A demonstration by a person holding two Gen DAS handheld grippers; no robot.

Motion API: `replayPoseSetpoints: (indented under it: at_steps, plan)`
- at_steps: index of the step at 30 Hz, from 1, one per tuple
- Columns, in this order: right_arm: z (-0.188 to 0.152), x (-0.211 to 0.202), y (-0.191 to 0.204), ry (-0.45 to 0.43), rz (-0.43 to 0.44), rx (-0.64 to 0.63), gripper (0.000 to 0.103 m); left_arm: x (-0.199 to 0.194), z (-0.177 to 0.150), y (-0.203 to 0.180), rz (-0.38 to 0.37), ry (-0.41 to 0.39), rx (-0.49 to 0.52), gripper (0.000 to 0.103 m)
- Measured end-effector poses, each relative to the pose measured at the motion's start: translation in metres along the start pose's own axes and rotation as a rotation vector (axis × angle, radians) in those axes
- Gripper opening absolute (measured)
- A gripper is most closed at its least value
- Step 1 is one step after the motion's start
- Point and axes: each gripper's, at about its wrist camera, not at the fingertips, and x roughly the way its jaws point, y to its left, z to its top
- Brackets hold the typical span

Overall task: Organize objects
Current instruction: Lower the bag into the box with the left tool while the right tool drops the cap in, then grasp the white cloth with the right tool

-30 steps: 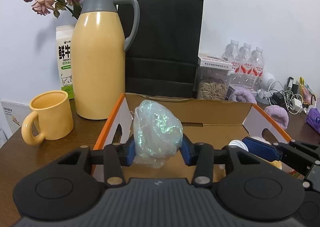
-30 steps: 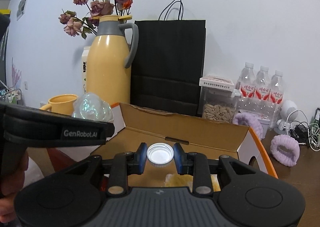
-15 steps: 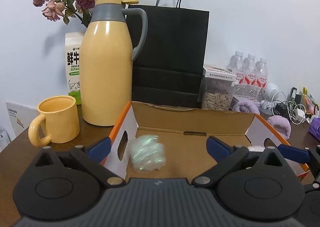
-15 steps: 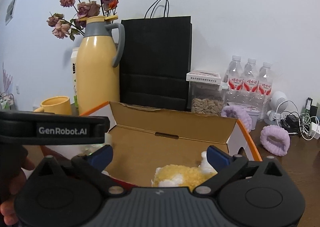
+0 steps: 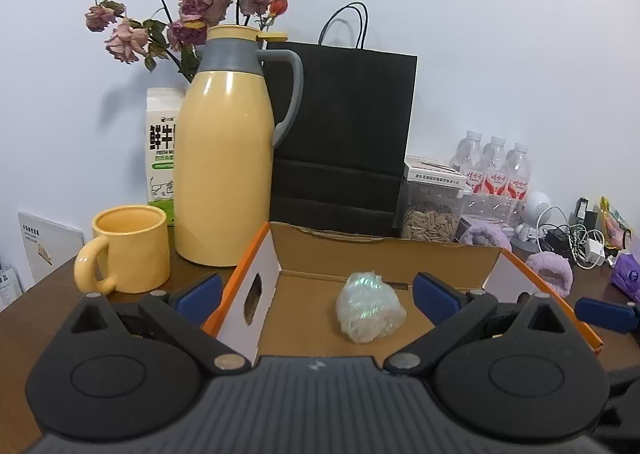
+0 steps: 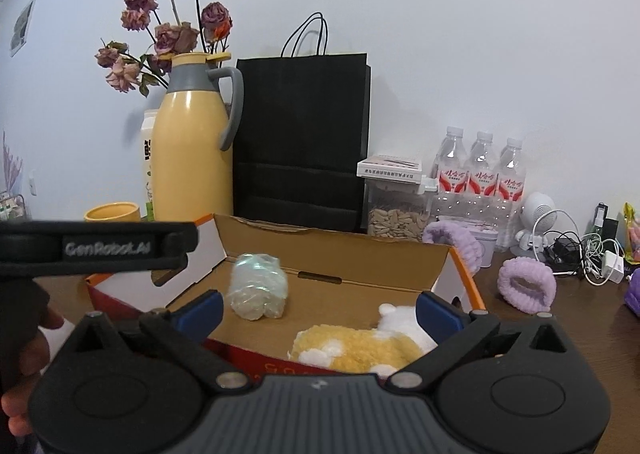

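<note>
Inside the open cardboard box (image 5: 384,250), an iridescent plastic-wrapped bundle (image 5: 370,308) lies on the floor near a yellow-and-white plush toy (image 6: 360,346). You hold your left gripper (image 5: 316,294) and right gripper (image 6: 318,308) above it, jaws spread wide, both empty.

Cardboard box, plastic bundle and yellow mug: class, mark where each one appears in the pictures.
cardboard box (image 5: 384,256), left wrist view, inner face of the back wall.
plastic bundle (image 5: 370,308), left wrist view, middle of the crumpled wrap.
yellow mug (image 5: 138,254), left wrist view, front of its body.
</note>
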Motion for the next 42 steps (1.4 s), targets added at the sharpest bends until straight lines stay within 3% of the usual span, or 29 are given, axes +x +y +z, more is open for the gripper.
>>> replayPoseSetpoints:
  at_steps: [9, 25, 34, 42]
  plan:
    - [-0.009, -0.029, -0.001, -0.027, 0.004, -0.021, 0.103, -0.033, -0.01, 0.005, -0.011, -0.016, 0.038, 0.103]
    - [-0.051, -0.097, 0.006, -0.003, 0.032, -0.048, 0.103, -0.09, -0.041, 0.035, 0.011, 0.086, 0.042, 0.103]
    - [-0.072, -0.122, 0.004, 0.126, 0.123, -0.019, 0.103, -0.118, -0.05, 0.054, 0.029, 0.141, 0.047, 0.103]
    - [-0.073, -0.114, 0.012, 0.233, 0.272, 0.072, 0.103, -0.138, -0.057, 0.067, 0.055, 0.171, 0.028, 0.103]
